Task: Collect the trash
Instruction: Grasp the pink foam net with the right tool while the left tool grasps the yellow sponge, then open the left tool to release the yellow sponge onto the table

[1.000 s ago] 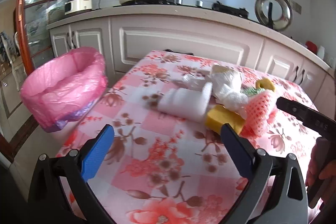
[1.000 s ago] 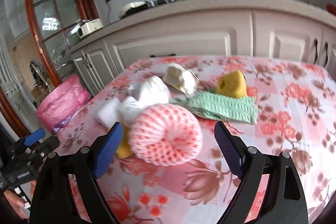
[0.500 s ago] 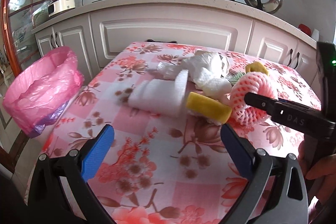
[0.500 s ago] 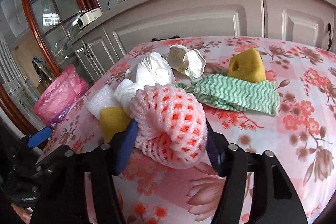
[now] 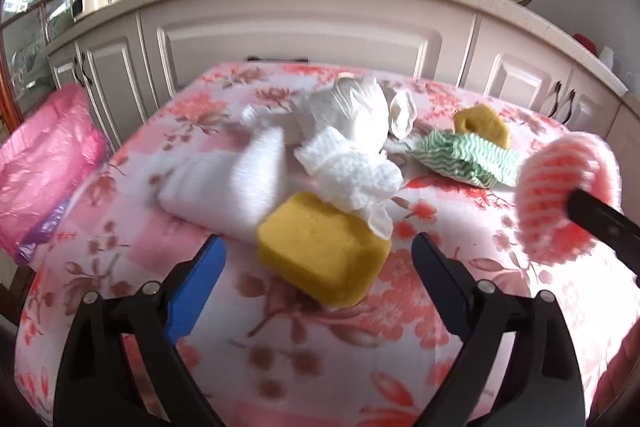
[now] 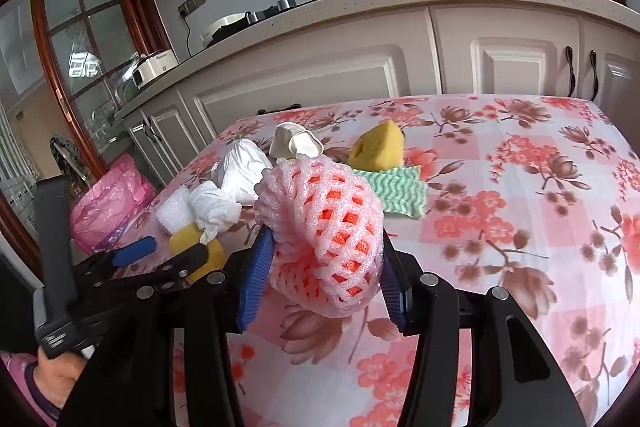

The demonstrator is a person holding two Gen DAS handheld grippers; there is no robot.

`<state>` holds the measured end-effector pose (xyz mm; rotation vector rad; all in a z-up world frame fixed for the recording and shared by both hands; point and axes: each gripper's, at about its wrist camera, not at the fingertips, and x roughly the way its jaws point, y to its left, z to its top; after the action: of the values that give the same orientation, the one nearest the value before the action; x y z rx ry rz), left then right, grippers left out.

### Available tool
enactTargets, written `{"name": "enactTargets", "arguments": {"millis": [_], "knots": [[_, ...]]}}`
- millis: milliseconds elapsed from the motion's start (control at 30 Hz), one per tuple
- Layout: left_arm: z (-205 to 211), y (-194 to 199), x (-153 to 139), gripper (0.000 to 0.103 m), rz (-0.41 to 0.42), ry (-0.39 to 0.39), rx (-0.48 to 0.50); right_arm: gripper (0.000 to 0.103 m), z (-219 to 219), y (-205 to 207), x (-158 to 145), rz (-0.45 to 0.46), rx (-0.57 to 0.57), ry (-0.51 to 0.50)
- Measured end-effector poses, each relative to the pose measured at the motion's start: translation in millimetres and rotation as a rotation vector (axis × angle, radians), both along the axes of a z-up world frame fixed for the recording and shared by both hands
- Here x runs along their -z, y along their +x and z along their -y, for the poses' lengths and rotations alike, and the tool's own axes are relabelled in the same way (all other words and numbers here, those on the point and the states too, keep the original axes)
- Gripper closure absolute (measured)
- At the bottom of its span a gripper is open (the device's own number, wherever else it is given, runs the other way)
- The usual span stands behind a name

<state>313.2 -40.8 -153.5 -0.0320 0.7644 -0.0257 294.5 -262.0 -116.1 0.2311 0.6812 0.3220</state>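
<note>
Right wrist view: my right fingers (image 6: 326, 269) are closing on the pink foam net (image 6: 320, 231), both blue pads pressed into its sides; a second ago they stood wide apart around it
Foam net: a second ago it lay on the floral counter (image 6: 520, 227); now it looks raised in the grip, though I cannot tell if its underside has cleared the cloth
Left wrist view: my left fingers (image 5: 318, 289) are apart and starting to close, nothing between the pads yet
Yellow sponge (image 5: 322, 253): just ahead of the left fingers, nearer than a second ago, tucked under the crumpled paper towel (image 5: 348, 173)
Other trash: white foam wrap (image 5: 228, 193), white plastic bag (image 5: 348, 107), green striped cloth (image 5: 464, 159), second yellow sponge (image 5: 482, 125), all lying on the counter
Pink bin bag (image 5: 44, 163): off the counter's left edge, mouth open
Meaning: first piece looks secured; I judge the next step is carrying it to the bag, while the left goes for the sponge
</note>
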Motion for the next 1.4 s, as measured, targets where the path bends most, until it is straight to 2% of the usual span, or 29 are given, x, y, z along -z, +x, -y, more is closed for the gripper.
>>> {"name": "enactTargets", "arguments": {"millis": [133, 267, 400, 667, 800, 900, 1000, 1167, 1367, 1400], "knots": [[7, 19, 10, 0.018, -0.061, -0.002, -0.048, 0.054, 5, -3, -2, 0.010, -0.002, 0.016], [9, 28, 17, 0.034, -0.107, -0.018, -0.076, 0.054, 8, -8, -6, 0.022, -0.003, 0.013], [5, 14, 10, 0.041, -0.088, -0.036, -0.064, 0.054, 8, -13, -8, 0.029, -0.006, 0.018], [-14, -51, -11, 0.042, -0.013, -0.043, -0.042, 0.054, -16, -34, -11, 0.043, -0.062, 0.007], [-20, -82, -27, 0.041, 0.060, -0.016, -0.003, 0.054, -33, -49, -13, 0.042, -0.097, -0.005], [-19, -104, -37, 0.038, 0.128, 0.042, 0.042, 0.054, -42, -59, -17, 0.047, -0.117, -0.016], [-19, -114, -43, 0.038, 0.137, 0.053, 0.058, 0.054, -50, -69, -24, 0.062, -0.126, -0.035], [-29, -123, -48, 0.040, 0.140, 0.016, 0.059, 0.054, -54, -83, -39, 0.096, -0.128, -0.059], [-36, -136, -53, 0.039, 0.152, 0.014, 0.075, 0.054, -55, -93, -50, 0.113, -0.119, -0.069], [-38, -136, -53, 0.037, 0.155, 0.016, 0.067, 0.054, -55, -95, -51, 0.115, -0.119, -0.071]]}}
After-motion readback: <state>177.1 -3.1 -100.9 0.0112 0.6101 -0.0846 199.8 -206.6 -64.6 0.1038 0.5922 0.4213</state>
